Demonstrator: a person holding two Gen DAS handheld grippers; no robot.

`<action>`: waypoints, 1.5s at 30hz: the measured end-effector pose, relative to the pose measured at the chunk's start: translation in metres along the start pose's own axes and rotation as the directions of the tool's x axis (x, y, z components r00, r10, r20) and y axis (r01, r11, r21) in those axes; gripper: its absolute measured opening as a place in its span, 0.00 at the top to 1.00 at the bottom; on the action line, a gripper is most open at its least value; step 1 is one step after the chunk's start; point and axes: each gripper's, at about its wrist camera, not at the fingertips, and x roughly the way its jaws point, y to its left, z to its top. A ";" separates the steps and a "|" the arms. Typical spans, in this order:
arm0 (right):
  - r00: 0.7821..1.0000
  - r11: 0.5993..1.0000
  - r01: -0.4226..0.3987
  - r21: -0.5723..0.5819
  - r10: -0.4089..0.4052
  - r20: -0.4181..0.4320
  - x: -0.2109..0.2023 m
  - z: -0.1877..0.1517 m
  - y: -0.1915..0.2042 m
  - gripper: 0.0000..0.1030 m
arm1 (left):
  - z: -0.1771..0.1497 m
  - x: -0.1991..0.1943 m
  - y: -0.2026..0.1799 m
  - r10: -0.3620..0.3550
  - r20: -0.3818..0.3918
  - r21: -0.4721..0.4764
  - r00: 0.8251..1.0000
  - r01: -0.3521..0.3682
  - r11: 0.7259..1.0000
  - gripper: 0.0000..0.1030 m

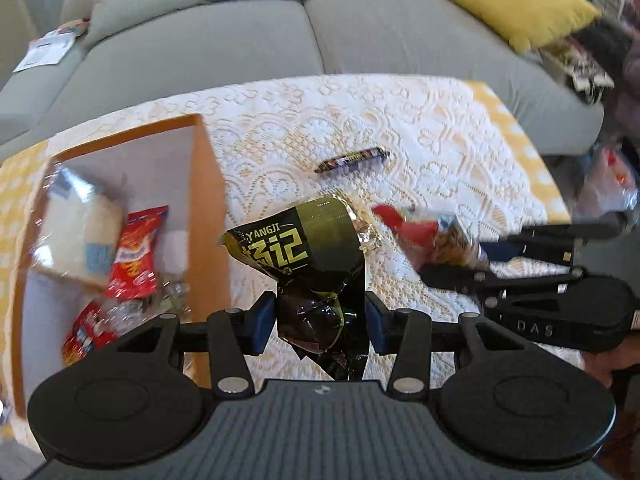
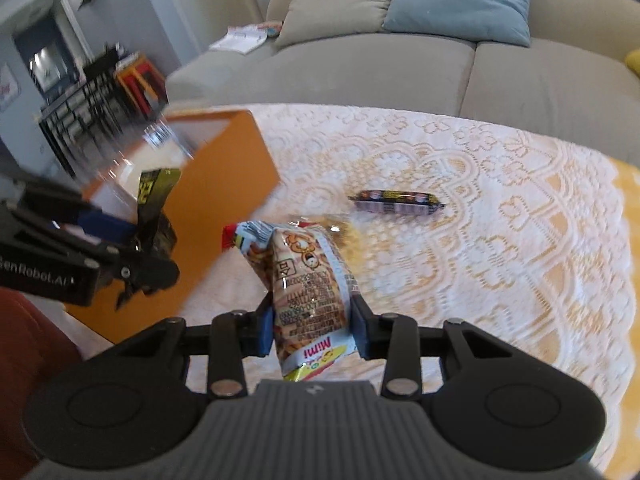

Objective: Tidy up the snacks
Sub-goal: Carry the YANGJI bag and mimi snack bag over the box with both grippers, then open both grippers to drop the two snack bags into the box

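My left gripper (image 1: 320,322) is shut on a black and olive snack bag (image 1: 316,256), lifted above the lace tablecloth beside the orange box (image 1: 210,208). The same bag (image 2: 154,200) and the left gripper (image 2: 140,256) show at the left of the right wrist view. My right gripper (image 2: 314,326) is shut on a pale "Mimi" snack pack (image 2: 308,280), held off the table; in the left wrist view that pack (image 1: 428,236) is blurred inside the right gripper (image 1: 460,268). A dark wrapped snack bar (image 1: 352,161) (image 2: 396,202) lies alone on the cloth.
The orange box holds a red snack bag (image 1: 134,256), a pale carton (image 1: 80,236) and other packets. A grey sofa (image 1: 248,40) with blue and yellow cushions runs behind the table (image 1: 420,128). A dark shelf unit (image 2: 92,100) stands at far left.
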 end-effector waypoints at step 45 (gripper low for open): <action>0.959 0.669 0.001 -0.743 -0.212 -0.189 0.176 0.111 0.204 0.65 | 0.013 0.022 0.208 0.068 0.008 -0.245 0.998 -0.064 0.967 0.49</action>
